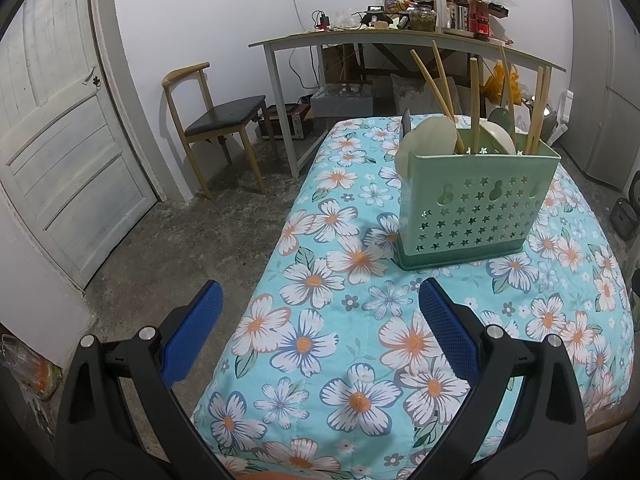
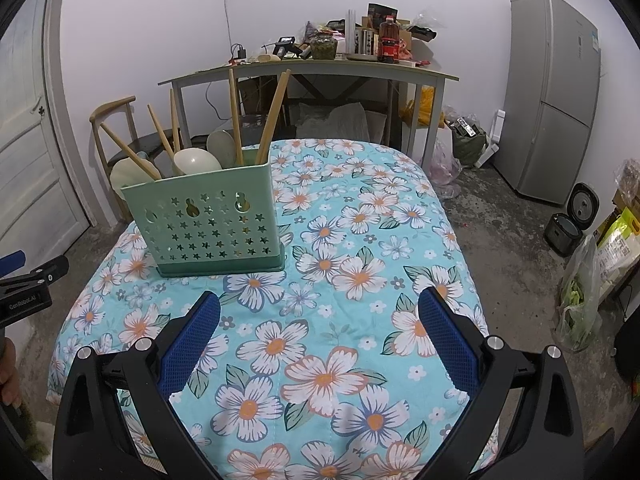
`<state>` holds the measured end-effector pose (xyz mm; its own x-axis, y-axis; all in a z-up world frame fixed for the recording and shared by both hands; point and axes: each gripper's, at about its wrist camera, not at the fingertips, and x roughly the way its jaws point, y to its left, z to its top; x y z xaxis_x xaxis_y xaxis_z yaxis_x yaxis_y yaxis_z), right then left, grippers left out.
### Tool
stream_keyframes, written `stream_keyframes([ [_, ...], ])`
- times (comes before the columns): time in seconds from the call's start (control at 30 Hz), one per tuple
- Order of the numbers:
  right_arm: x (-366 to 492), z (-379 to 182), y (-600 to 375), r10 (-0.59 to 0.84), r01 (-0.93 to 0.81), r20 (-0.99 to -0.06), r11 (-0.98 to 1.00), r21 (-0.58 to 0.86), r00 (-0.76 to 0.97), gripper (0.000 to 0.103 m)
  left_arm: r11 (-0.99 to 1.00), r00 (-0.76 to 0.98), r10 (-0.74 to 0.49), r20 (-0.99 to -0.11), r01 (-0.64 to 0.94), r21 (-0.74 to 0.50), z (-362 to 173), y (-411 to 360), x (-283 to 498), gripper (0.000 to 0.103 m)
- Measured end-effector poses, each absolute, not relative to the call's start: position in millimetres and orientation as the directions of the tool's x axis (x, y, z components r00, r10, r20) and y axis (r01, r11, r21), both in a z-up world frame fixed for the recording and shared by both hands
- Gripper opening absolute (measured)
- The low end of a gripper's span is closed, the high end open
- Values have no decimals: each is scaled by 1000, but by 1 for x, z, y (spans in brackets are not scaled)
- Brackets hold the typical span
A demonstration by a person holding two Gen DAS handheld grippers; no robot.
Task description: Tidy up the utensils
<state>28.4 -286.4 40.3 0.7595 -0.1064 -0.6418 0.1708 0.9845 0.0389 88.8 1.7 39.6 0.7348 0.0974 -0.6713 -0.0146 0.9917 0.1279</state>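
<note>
1. Fingers of the left gripper (image 1: 320, 320), seen from the left wrist camera, are standing wide apart with nothing between the blue pads (image 1: 192, 332), hanging over the near left edge of the floral cloth (image 1: 320, 360) covering the table.
2. Ahead and to the right in this view, the green utensil holder (image 1: 476, 200) is sitting upright on the cloth, well apart from the gripper. Wooden chopsticks (image 1: 474, 104) are poking up out of it at various angles, and pale spoons (image 1: 428, 140) are resting inside with their bowls showing above the rim.
3. Behind the table, a wooden chair (image 1: 216, 120) and a cluttered desk (image 1: 400, 38) are standing by the wall.
4. Fingers of the right gripper (image 2: 320, 320), in the right wrist view, are also spreading wide and holding nothing, hovering over the cloth.
5. Here the utensil holder is sitting ahead and to the left, and the left gripper is showing at the left edge, with a grey fridge (image 2: 552, 96) standing far right.
</note>
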Motion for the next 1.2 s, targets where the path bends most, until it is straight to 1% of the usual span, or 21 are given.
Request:
stream_keyframes([
  [1.2, 29, 41, -286, -106, 169, -641, 985, 37, 760, 97, 992, 737, 84, -671, 4, 129, 43, -3, 90, 95],
])
